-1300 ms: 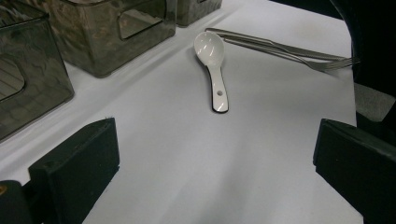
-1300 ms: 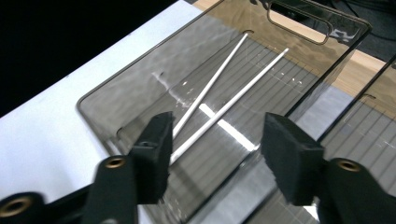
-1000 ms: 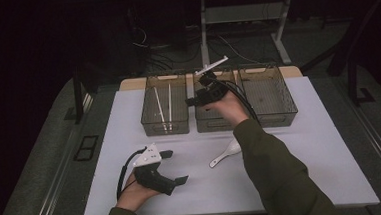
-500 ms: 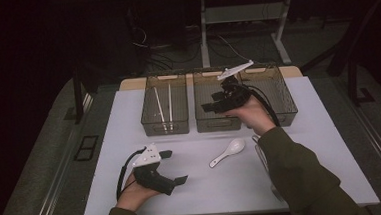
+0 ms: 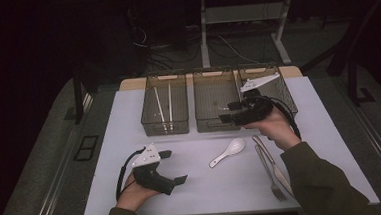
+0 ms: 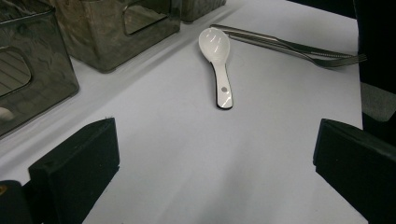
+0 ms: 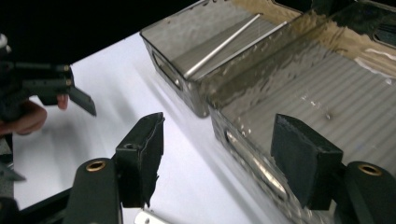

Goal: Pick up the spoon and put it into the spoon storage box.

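White tabletop (image 5: 198,187), glossy white ceramic spoon (image 6: 217,60), bowl up, untouched

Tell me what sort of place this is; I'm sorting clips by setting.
Probably a lab set up for recording handling tasks, not a kitchen: a white-topped table in a dark room, three smoked clear plastic bins in a row, and loose cables on the floor behind.
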`<state>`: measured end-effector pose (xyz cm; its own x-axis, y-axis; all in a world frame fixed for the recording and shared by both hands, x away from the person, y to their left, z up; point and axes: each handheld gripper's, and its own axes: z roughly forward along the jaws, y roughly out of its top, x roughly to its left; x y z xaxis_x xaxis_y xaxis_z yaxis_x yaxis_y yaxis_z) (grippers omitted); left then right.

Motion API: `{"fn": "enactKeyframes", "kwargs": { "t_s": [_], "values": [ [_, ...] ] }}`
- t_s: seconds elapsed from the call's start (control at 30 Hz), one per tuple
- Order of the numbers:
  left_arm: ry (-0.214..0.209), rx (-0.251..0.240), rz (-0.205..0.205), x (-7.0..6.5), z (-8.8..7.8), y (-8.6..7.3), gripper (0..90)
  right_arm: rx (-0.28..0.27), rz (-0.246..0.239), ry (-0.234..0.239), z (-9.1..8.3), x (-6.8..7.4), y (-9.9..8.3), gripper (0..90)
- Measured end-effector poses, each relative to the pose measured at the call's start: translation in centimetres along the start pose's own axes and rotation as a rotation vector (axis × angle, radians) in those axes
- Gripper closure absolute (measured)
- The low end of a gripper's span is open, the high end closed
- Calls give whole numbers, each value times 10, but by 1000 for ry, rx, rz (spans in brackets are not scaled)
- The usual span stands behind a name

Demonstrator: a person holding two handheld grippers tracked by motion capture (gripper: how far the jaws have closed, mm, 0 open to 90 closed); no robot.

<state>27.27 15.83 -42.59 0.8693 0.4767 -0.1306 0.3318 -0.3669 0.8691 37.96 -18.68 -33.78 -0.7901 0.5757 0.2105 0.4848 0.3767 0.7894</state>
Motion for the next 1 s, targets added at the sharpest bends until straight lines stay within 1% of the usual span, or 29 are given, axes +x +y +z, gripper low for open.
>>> {"fn": "enactKeyframes", "kwargs": {
  "t_s": [0.2,0.33,0.37,0.47,0.57,0.63,0.73,0.87,1.0],
  "values": [
    [3,2,-1,0,0,-1,0,0,11,-13,-12,-1,-22,346],
    [5,4,-3,0,0,-1,0,6,11,-42,-20,-3,-40,347],
    [6,4,-5,0,0,-1,0,9,21,-48,-22,-3,-44,351],
    [8,6,-2,1,0,-1,0,14,25,-59,-27,-4,-58,357],
    [11,9,-4,1,0,-1,0,26,39,-60,-33,-4,-69,365],
    [13,9,-7,0,0,-2,0,24,43,-60,-36,-4,-76,365],
    [14,16,-2,0,1,-1,0,32,38,-64,-41,-2,-87,363],
    [17,21,-2,0,2,-1,0,17,30,-70,-51,1,-102,347],
    [18,32,6,-1,4,-1,0,-5,26,-88,-61,0,-121,317]
  ]
}}
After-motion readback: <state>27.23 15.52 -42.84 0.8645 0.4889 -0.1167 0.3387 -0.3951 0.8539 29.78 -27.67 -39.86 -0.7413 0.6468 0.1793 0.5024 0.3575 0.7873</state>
